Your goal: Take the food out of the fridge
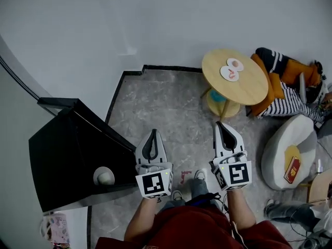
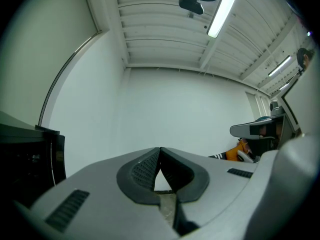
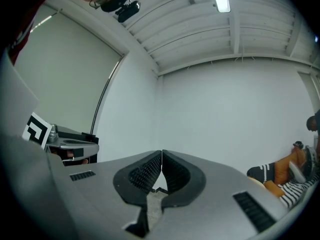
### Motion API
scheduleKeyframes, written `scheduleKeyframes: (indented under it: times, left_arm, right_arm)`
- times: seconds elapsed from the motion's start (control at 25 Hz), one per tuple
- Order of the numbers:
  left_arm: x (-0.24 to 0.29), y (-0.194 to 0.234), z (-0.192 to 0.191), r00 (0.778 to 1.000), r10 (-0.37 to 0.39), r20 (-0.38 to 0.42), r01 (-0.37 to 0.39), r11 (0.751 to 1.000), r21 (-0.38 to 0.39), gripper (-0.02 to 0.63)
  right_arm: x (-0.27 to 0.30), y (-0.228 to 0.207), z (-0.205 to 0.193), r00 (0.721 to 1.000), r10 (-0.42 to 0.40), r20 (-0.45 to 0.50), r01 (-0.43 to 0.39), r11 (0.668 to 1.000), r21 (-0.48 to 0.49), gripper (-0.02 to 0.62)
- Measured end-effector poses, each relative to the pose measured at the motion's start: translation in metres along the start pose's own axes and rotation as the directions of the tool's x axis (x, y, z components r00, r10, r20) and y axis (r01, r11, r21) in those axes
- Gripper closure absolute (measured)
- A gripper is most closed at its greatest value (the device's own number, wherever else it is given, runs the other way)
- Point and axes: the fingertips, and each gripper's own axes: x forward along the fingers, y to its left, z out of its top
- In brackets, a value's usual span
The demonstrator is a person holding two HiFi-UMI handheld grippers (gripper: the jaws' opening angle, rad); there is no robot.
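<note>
Fridge point(image 1: 67, 154), a black box, stands on the floor at the lower left of the head view, with a white rounded object point(image 1: 104, 176) on top. Just to its right the left gripper point(image 1: 153, 132) points level, with its jaws pressed together on nothing. The right gripper point(image 1: 222, 123) is beside it, likewise closed and empty. A round wooden table point(image 1: 254, 84) stands further right.
</note>
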Motion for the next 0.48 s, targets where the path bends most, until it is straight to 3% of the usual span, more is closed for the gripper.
scheduleKeyframes:
  times: [0.48]
  left_arm:
    - [0.090,-0.028,-0.001,1.000,0.023,0.017,-0.023,1.000,-0.001,0.592]
  right_arm:
    - [0.065,-0.077,-0.002,1.000,0.010,0.021,-0.010,1.000,0.003,0.572]
